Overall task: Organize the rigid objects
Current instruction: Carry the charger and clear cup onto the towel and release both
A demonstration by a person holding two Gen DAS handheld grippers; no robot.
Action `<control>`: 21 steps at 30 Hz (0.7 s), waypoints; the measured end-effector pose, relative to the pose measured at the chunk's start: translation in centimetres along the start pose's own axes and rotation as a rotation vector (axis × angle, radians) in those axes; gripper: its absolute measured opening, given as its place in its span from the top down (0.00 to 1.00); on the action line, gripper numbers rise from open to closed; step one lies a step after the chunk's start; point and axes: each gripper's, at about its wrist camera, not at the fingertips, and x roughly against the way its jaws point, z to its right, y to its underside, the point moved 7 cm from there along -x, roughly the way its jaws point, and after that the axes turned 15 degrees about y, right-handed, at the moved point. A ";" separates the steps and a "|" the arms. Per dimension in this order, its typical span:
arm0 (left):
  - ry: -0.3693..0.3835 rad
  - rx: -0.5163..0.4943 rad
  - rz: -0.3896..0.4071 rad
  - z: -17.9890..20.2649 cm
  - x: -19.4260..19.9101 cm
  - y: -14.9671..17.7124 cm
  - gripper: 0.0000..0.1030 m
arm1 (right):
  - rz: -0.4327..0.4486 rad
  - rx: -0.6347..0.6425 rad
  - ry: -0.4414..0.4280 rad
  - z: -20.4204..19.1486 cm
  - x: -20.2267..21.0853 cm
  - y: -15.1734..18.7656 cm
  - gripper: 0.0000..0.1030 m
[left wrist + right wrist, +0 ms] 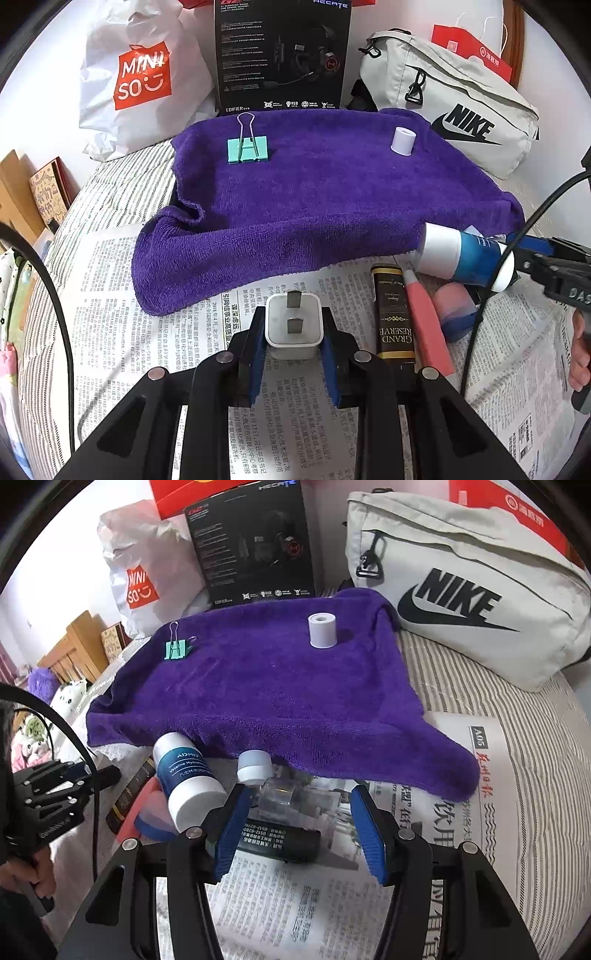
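Clearly, print is everywhere: a white "MINISO" bag (129, 74), a black "EDIFIER" headset box (282, 55) headed "HECATE", and a pale "NIKE" pouch (454, 107) stand behind a purple towel (314, 199). On the towel, a mint binder clip (247, 147) stands at the left and a small white roll (403, 140) at the right, well apart. Nearer, on Chinese newspaper (155, 332) marked "A05", lie a dark "GRAND RESERVE" tube (393, 314), a pink pen-like stick (428, 325) just beside it, and a black cylinder (280, 842) with white print.

The left hand-held gripper (293, 332), angled downward, grips a white plug adapter (293, 325) between its blue pads, prongs facing the towel. The right hand-held gripper (301, 823), also tilted down, has its jaws partly apart; between them lie a clear bottle with a white cap (258, 775) and the black cylinder, neither pressed. A blue "Vaseline" bottle (186, 775) leans against its left finger.

Everything rests on a striped bed sheet (517, 709); a wooden headboard (74, 646) and plush toys sit at the far left.
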 end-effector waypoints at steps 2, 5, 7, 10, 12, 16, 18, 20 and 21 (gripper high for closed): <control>0.003 0.000 0.002 0.0 0.1 0.1 0.75 | -0.004 0.005 0.029 0.5 -0.1 0.2 0.51; 0.002 0.000 0.009 0.0 0.2 0.2 0.75 | 0.003 -0.008 0.027 1.1 0.0 0.1 0.54; -0.003 0.001 0.013 0.1 0.2 0.2 0.75 | 0.006 0.000 0.024 1.0 -0.3 0.0 0.56; -0.012 -0.006 0.017 0.2 0.2 0.2 0.75 | 0.001 0.021 0.023 0.6 -0.9 -0.1 0.62; -0.009 -0.007 0.019 0.2 0.3 0.2 0.75 | 0.007 0.033 0.014 0.2 -1.1 -0.3 0.67; -0.009 -0.011 0.023 0.3 0.3 0.2 0.75 | 0.028 0.069 0.028 -0.4 -1.3 -0.6 0.83; -0.008 -0.006 0.025 0.3 0.4 0.3 0.75 | 0.025 0.068 0.021 -0.3 -1.1 -0.6 0.83; -0.008 -0.007 0.023 0.3 0.5 0.4 0.75 | 0.025 0.062 0.014 -0.1 -0.6 -0.5 0.83; -0.009 -0.009 0.021 0.3 0.5 0.4 0.75 | 0.026 0.062 0.011 0.1 -0.3 -0.4 0.83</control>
